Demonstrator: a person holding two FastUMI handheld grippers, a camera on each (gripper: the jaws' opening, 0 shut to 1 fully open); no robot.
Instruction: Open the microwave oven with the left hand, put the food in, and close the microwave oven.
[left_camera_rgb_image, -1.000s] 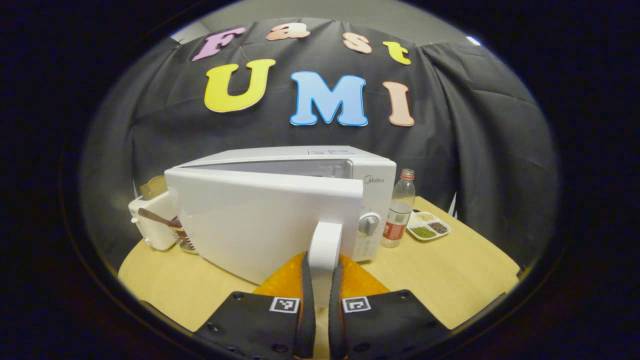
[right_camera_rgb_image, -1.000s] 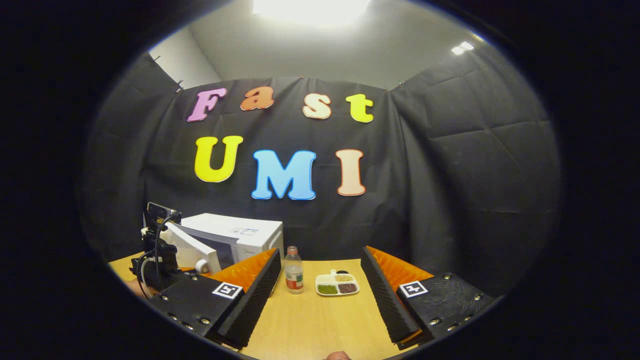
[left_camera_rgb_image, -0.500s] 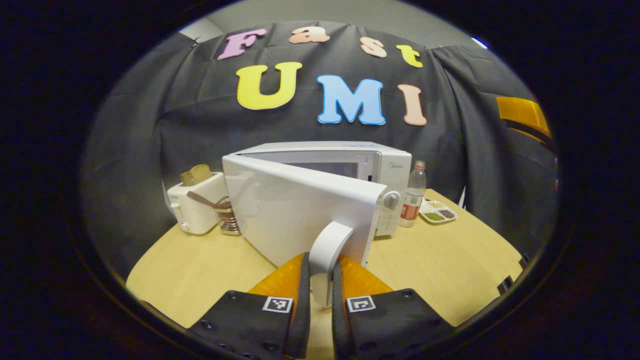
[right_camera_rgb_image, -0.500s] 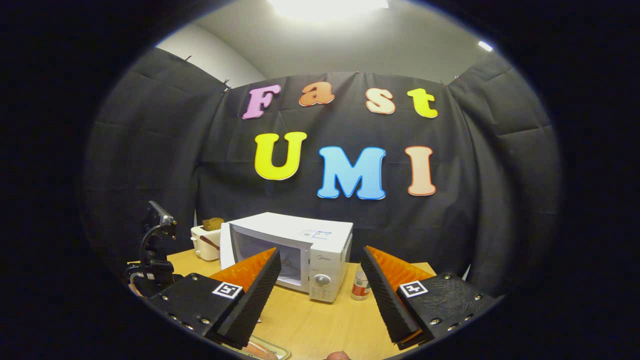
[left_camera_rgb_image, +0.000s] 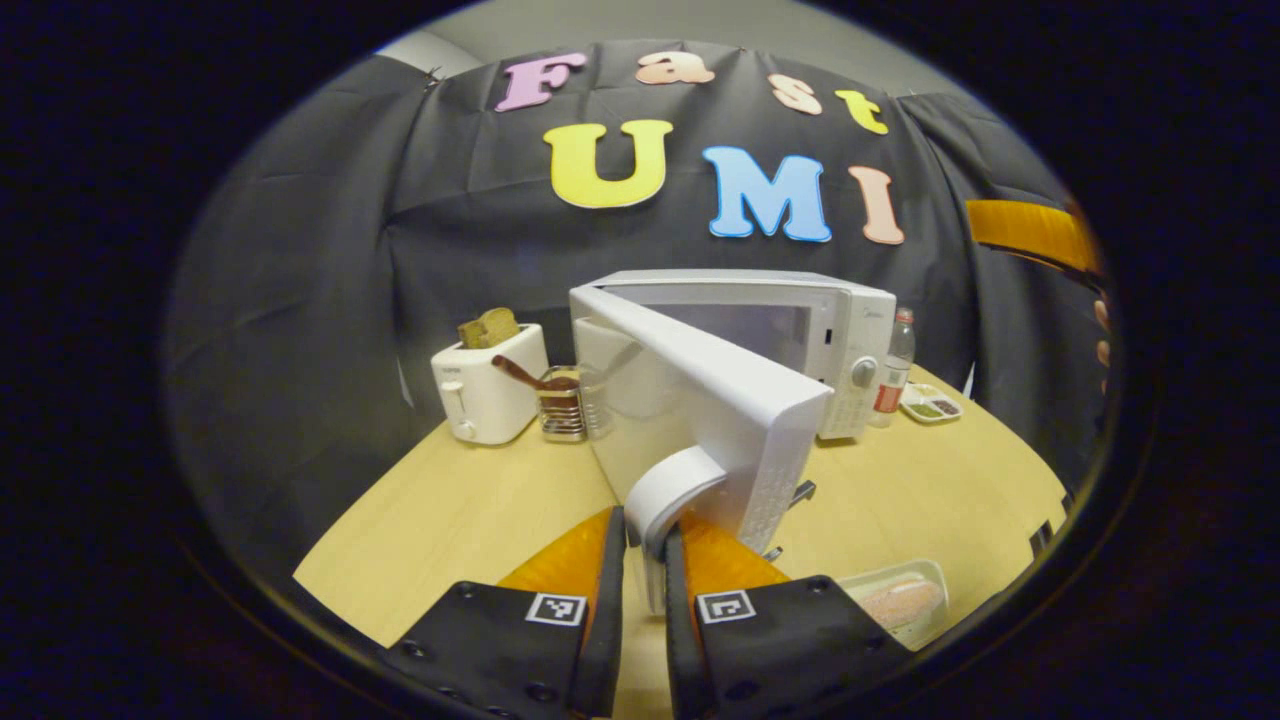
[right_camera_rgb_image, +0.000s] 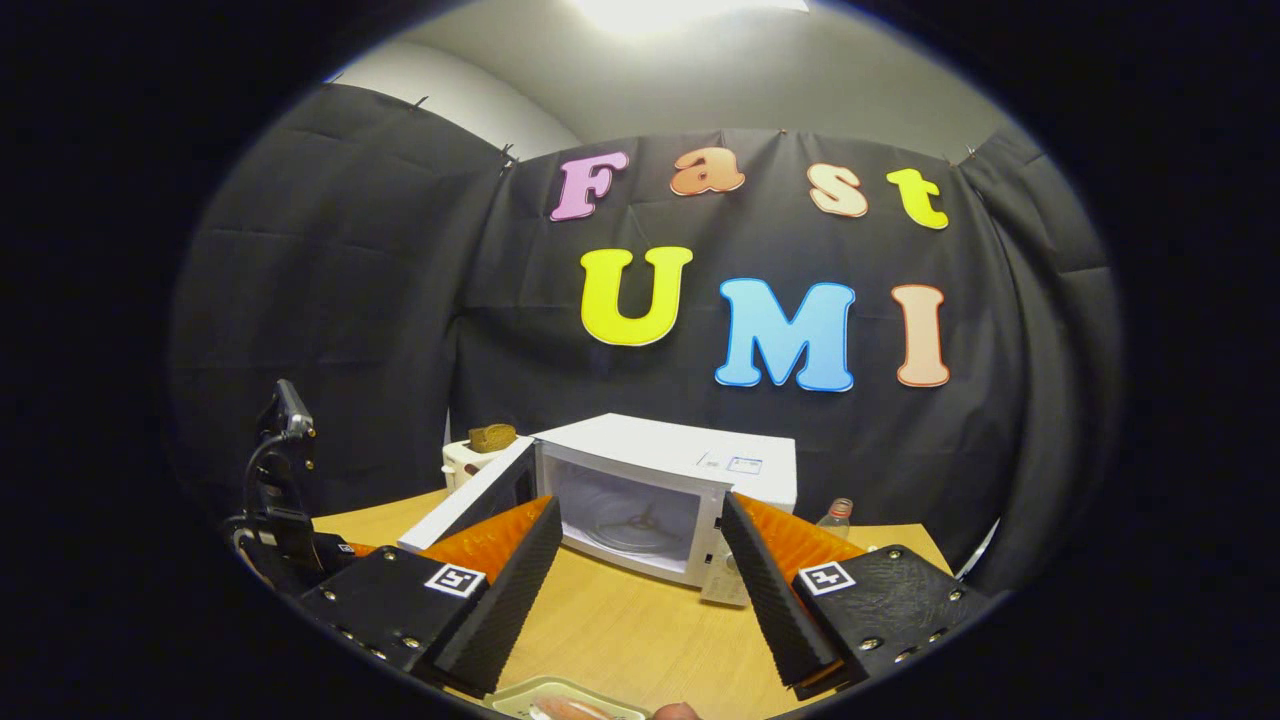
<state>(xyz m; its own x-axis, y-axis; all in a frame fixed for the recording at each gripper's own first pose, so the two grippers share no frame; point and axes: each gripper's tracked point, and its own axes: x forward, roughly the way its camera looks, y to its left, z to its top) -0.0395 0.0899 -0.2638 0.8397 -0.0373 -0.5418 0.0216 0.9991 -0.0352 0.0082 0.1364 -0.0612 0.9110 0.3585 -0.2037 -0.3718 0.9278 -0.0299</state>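
Microwave door (left_camera_rgb_image: 700, 390) wider open than before, left gripper (left_camera_rgb_image: 645, 575) on handle (left_camera_rgb_image: 672, 490).

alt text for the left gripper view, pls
The left tool is shut on the white door handle of a microwave, whose door is swung wide open over a wooden table. A toaster stands to the left, a bottle to the right, and a tray of food lies near the tool.
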